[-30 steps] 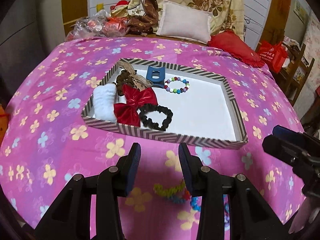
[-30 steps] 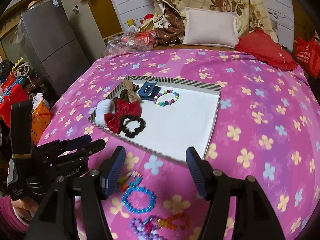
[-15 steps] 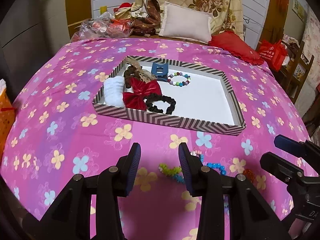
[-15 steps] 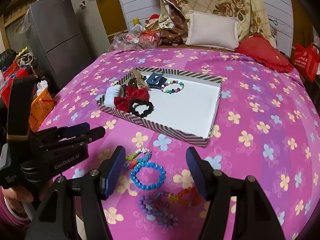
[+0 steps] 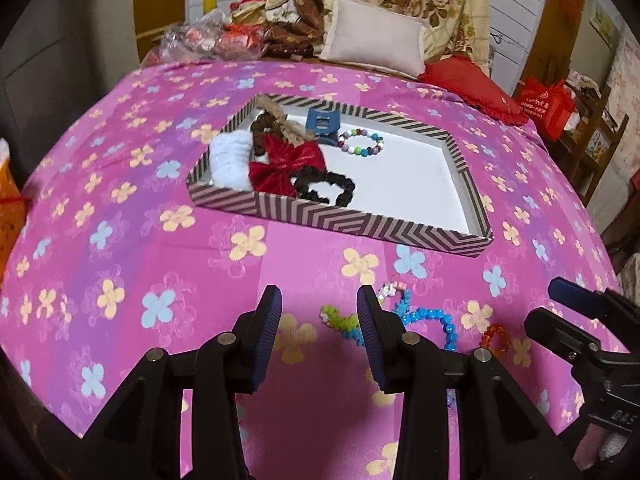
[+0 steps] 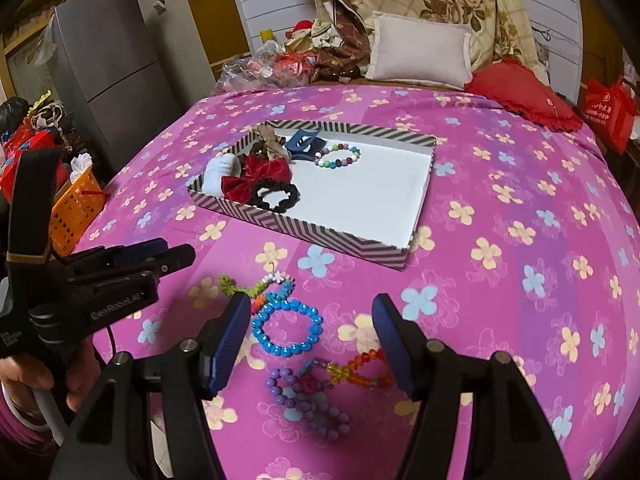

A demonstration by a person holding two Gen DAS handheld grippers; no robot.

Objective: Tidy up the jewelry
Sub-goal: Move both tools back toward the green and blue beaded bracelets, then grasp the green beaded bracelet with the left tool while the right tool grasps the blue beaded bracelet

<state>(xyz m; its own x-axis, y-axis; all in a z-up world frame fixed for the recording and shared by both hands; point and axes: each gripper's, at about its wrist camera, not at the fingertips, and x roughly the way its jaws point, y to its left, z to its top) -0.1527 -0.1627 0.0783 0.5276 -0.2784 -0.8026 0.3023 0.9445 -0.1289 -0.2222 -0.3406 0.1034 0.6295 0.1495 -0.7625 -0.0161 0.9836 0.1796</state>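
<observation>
Grey fridge (image 6: 108, 64) and purple bead bracelet (image 6: 316, 408) in right-wrist view only.

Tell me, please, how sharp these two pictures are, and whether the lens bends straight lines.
Left wrist view: the striped tray bows from fisheye distortion, corners are dark, the red bow looks slightly smeared. Right wrist view: sharper, the blue bead bracelet is crisp, the same curved edges.

A pink bedspread (image 6: 500, 240) patterned with yellow and blue flowers carried a black-and-white chevron-striped tray (image 6: 320, 236) with a white floor, a red velvet bow (image 6: 256, 178) and a bright blue bead bracelet (image 6: 286, 326).
</observation>
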